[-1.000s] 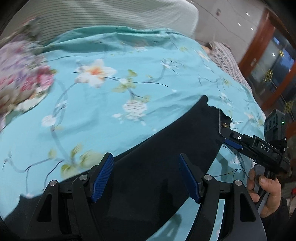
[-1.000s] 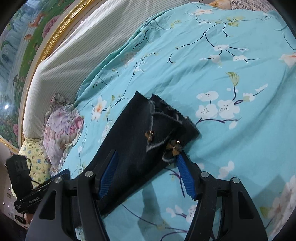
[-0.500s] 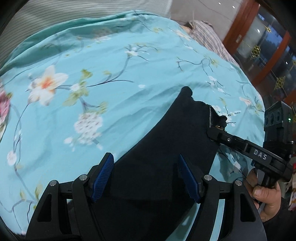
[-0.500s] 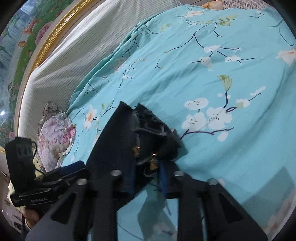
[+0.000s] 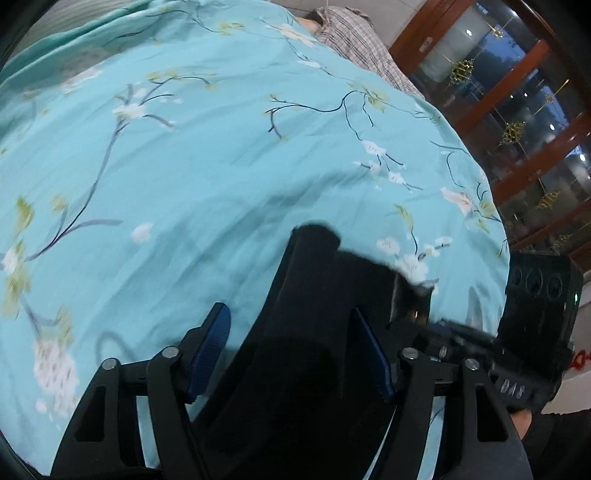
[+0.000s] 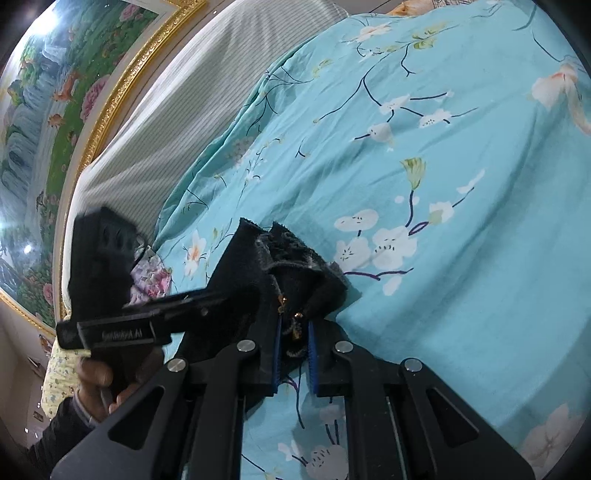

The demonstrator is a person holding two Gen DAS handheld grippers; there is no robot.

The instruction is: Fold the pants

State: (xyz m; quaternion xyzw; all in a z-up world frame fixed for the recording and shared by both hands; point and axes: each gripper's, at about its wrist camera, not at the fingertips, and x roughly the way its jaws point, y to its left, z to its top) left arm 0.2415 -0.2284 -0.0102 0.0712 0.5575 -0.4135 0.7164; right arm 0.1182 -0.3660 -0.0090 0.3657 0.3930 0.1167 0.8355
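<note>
The dark navy pants point(image 5: 317, 295) lie on a turquoise floral bedspread point(image 5: 184, 147). In the left wrist view my left gripper point(image 5: 295, 350) is open, its blue pads astride the dark cloth, one pad point(image 5: 210, 343) over the bedspread. In the right wrist view my right gripper point(image 6: 293, 354) is shut on the frayed hem end of the pants point(image 6: 295, 258), near small gold trims. The right gripper also shows at the lower right of the left wrist view point(image 5: 461, 339), and the left gripper at the left of the right wrist view point(image 6: 147, 325).
A striped grey headboard point(image 6: 155, 122) and a gold-framed painting point(image 6: 55, 92) stand behind the bed. Floral pillows point(image 6: 147, 277) lie by the headboard. A plaid cloth point(image 5: 354, 33) lies at the bed's far edge, with wood-framed glass doors point(image 5: 517, 110) beyond.
My right gripper has closed on the pants' hem end and bunched it. The left gripper has swung toward the hem and right gripper, staying open over the cloth.
</note>
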